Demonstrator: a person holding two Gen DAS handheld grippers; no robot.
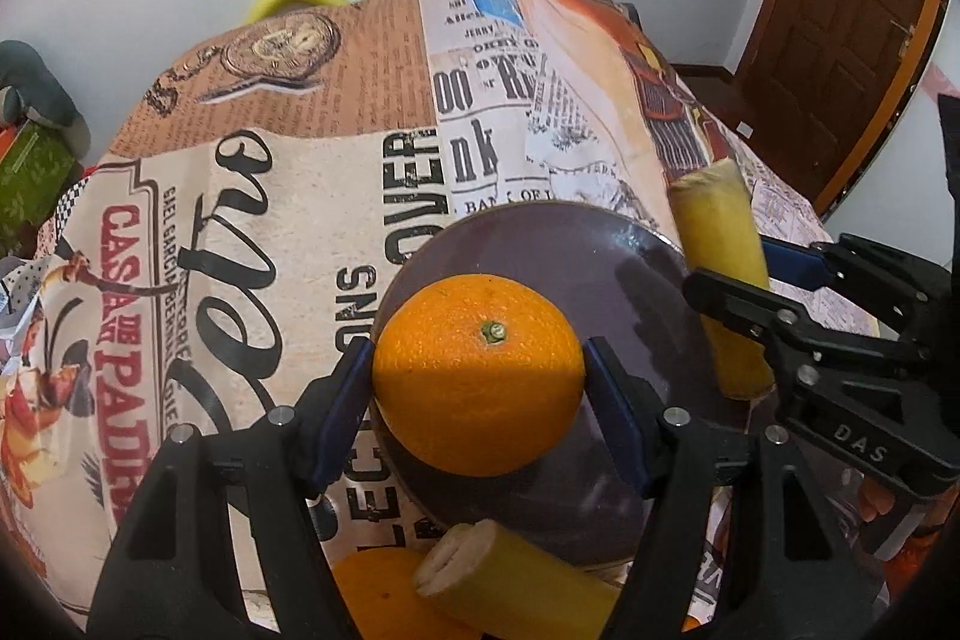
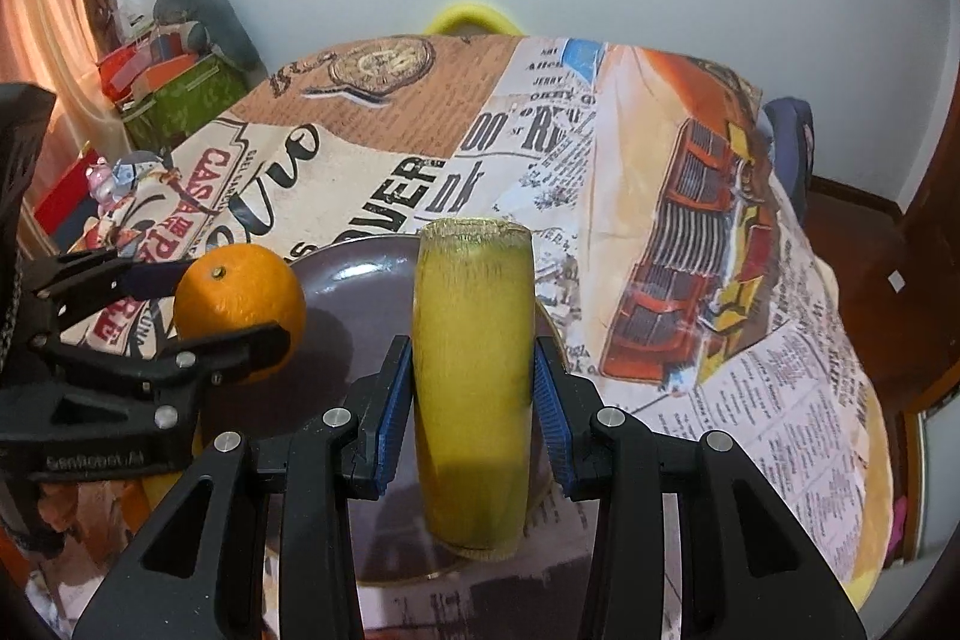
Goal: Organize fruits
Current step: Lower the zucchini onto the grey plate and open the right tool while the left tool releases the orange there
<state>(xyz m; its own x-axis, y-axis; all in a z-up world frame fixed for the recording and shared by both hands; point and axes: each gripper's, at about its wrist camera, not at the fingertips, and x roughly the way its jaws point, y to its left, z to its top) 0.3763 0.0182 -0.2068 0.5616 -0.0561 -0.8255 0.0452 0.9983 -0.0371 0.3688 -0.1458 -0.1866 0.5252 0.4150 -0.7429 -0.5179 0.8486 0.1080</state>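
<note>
My left gripper [image 1: 478, 376] is shut on an orange [image 1: 478, 375] and holds it over the near left part of a dark brown plate [image 1: 600, 256]. My right gripper [image 2: 473, 388] is shut on a yellow banana piece [image 2: 473, 304] and holds it above the plate's right side [image 2: 354, 280]. In the left wrist view that piece [image 1: 720, 250] and the right gripper [image 1: 774, 292] show at the right. In the right wrist view the orange [image 2: 240, 304] and the left gripper [image 2: 198, 304] show at the left.
Another banana piece [image 1: 510, 586] and an orange fruit [image 1: 372, 592] lie at the near edge of the left wrist view. The table carries a printed newspaper-style cloth [image 2: 660, 220]. A green box [image 2: 180, 106] stands off the table's left, and a wooden door [image 1: 852, 10] is at the right.
</note>
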